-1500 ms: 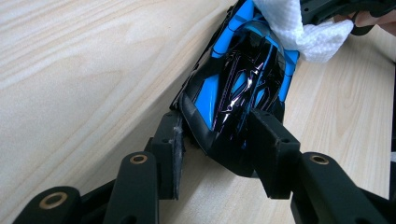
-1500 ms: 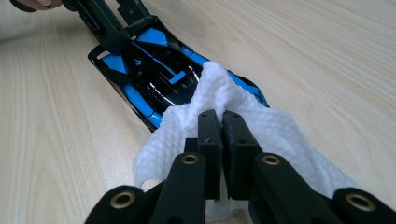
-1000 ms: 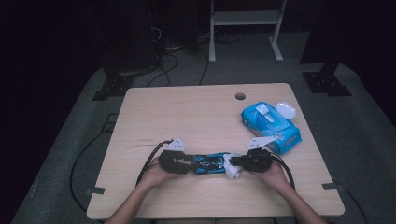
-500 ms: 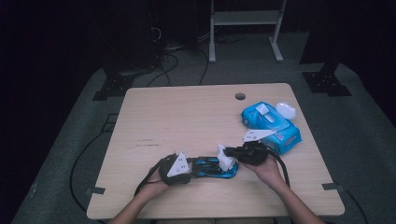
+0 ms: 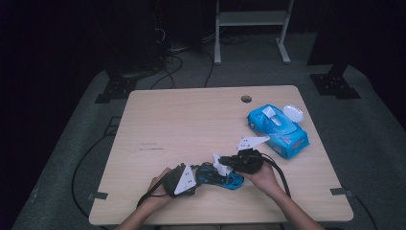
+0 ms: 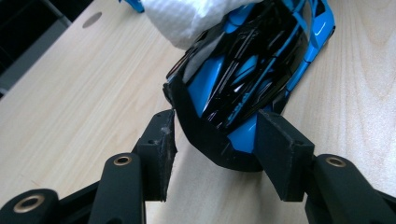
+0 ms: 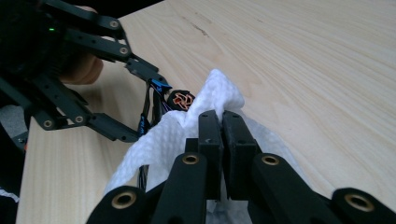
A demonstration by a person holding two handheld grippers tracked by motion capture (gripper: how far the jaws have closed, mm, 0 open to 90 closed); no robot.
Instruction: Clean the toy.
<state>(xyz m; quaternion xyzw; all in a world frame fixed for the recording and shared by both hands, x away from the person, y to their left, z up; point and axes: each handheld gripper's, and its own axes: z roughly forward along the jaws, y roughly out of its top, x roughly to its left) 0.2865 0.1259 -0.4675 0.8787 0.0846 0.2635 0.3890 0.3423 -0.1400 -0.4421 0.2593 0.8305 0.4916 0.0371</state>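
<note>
Near the front edge of the table (image 5: 158, 124), a little right of its middle, sits the work in hand: a blue and black toy car (image 5: 218, 176) being wiped with a white wipe (image 5: 221, 165). Toward the right edge, well apart from the car, lies a blue wipe pack (image 5: 280, 128) with its flap open and one sheet standing up, so fetching a wipe looks done.

From the left comes the left tool (image 5: 195, 175). Its view shows its jaws spread to either side of the car's black end (image 6: 224, 149), the left pad clear of the body; whether the right pad touches I cannot tell. They have just been opening, with the car between them, so I judge this as a loosening or a change of hold, not a firm clamp.

From the right, the right tool (image 7: 222, 128) has its jaws pressed together on a fold of the wipe (image 7: 205, 112), which lies over the far part of the car.

By my reading the wiping is under way and not finished: much of the car is bare, and wipe and car are yet to be put down.
</note>
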